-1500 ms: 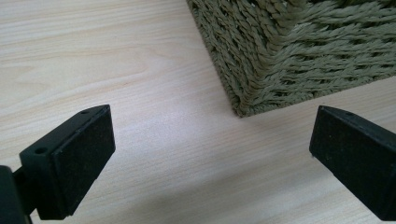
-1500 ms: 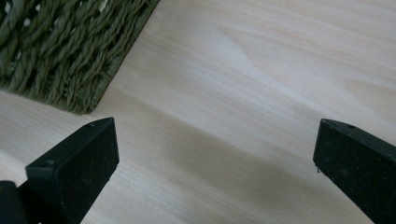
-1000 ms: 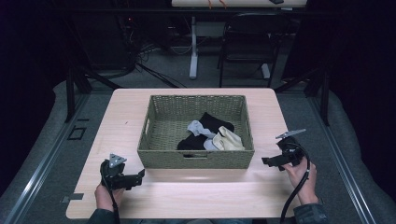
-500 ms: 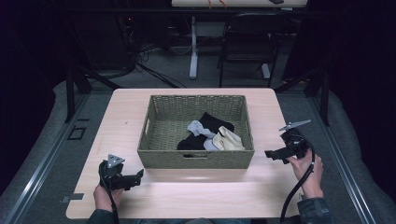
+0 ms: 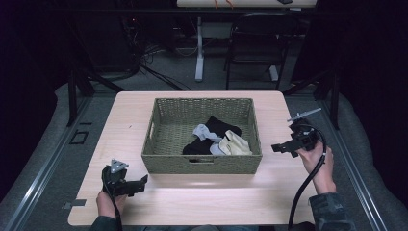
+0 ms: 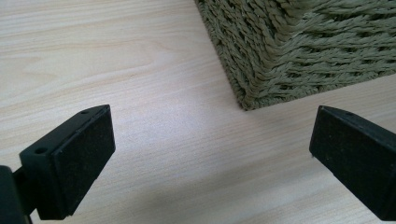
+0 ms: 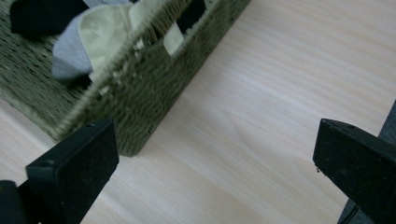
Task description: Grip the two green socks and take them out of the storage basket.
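- A woven basket (image 5: 202, 161) sits at the middle of the pale wood tabletop (image 5: 202, 202), holding a loose heap of socks (image 5: 216, 139): black, grey and cream pieces lie bunched toward its right half.
- The left claw (image 5: 143, 180) rests low near the basket's front left corner, jaws spread wide with nothing between them.
- The right claw (image 5: 275, 147) hovers just beside the basket's right wall, jaws likewise wide and empty.

Black chair (image 5: 253, 45) behind the table, tangled cables (image 5: 149, 50) on grey floor (image 5: 168, 79)
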Demonstrator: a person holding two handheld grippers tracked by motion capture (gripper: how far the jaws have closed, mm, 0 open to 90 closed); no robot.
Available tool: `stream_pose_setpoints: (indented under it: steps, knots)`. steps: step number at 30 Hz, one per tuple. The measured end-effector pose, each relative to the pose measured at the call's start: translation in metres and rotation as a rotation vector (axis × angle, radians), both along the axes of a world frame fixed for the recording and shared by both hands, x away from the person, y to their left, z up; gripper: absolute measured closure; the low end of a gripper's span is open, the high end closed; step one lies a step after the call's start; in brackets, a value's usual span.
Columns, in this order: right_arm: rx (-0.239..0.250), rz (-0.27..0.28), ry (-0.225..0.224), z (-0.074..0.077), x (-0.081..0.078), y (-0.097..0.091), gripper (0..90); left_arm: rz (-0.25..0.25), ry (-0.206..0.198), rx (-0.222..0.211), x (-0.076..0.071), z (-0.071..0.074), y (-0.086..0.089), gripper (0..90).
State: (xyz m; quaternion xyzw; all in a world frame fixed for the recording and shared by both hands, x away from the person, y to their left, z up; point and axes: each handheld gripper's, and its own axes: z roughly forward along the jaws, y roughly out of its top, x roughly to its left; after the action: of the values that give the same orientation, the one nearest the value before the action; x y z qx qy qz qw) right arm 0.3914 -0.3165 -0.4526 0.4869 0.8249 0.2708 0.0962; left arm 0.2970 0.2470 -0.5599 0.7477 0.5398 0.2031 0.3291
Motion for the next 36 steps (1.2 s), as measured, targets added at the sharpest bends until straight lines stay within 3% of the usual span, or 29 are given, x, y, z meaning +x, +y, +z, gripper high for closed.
stream_pose_setpoints:
  steps: [6,8,16,22,28,31,36]
  knots:
    - [0.02,0.021,-0.022,0.017,0.006,0.006,0.0,-0.003,0.003,-0.002,0.0,-0.001,-0.001,0.0]
    - [0.038,0.051,-0.032,0.031,0.009,0.013,0.0,-0.009,0.006,-0.002,0.0,0.0,-0.001,0.0]
    - [0.014,0.107,-0.04,0.062,0.021,0.036,0.0,-0.006,0.006,-0.005,0.0,-0.001,-0.001,0.0]
    - [0.008,0.161,-0.039,0.07,0.032,0.053,0.0,-0.008,0.008,-0.009,0.0,-0.001,-0.001,0.0]
    - [-0.036,0.216,-0.008,0.072,0.046,0.08,0.0,-0.006,0.012,-0.015,0.0,-0.001,0.0,0.0]
    - [-0.036,0.229,0.009,0.07,0.053,0.091,0.0,-0.007,0.011,-0.016,0.0,-0.001,0.0,0.0]
    - [-0.083,0.246,0.033,0.064,0.065,0.108,0.0,-0.007,0.01,-0.017,0.0,-0.001,0.0,0.0]
